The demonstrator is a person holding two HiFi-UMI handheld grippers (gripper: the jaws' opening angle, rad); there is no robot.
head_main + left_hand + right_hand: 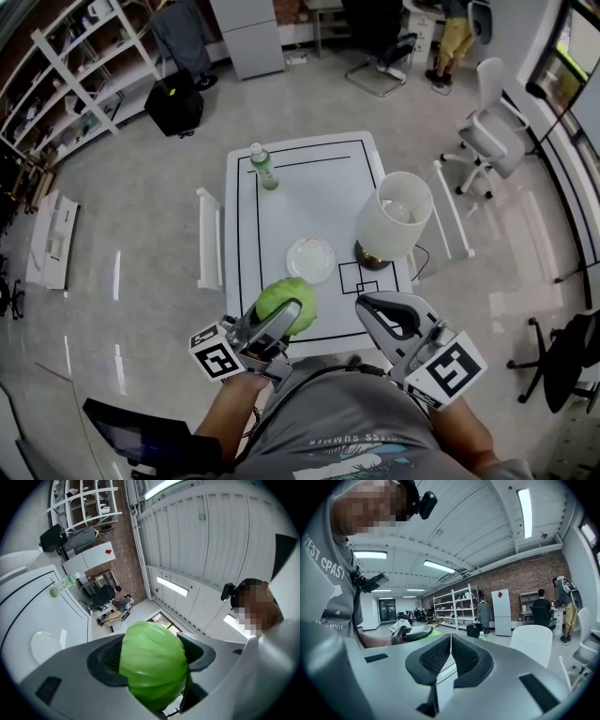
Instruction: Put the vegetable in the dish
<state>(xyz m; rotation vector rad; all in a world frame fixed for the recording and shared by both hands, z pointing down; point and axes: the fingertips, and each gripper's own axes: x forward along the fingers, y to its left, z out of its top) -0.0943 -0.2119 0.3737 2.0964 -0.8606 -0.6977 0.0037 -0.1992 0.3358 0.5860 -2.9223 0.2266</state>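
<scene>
Left tool point(289, 317) clamped on one cabbage point(277, 295), right tool point(364, 305) closed and empty, one dish point(310, 260), one bottle point(263, 167)

A lamp point(394, 223) is standing just ahead of the right gripper point(375, 302), a bottle point(263, 167) well beyond the left gripper point(286, 317).

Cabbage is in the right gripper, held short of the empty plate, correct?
No: the left gripper holds the cabbage, as the left gripper view shows; the right gripper is shut on nothing. The cabbage is held short of the empty plate.
</scene>
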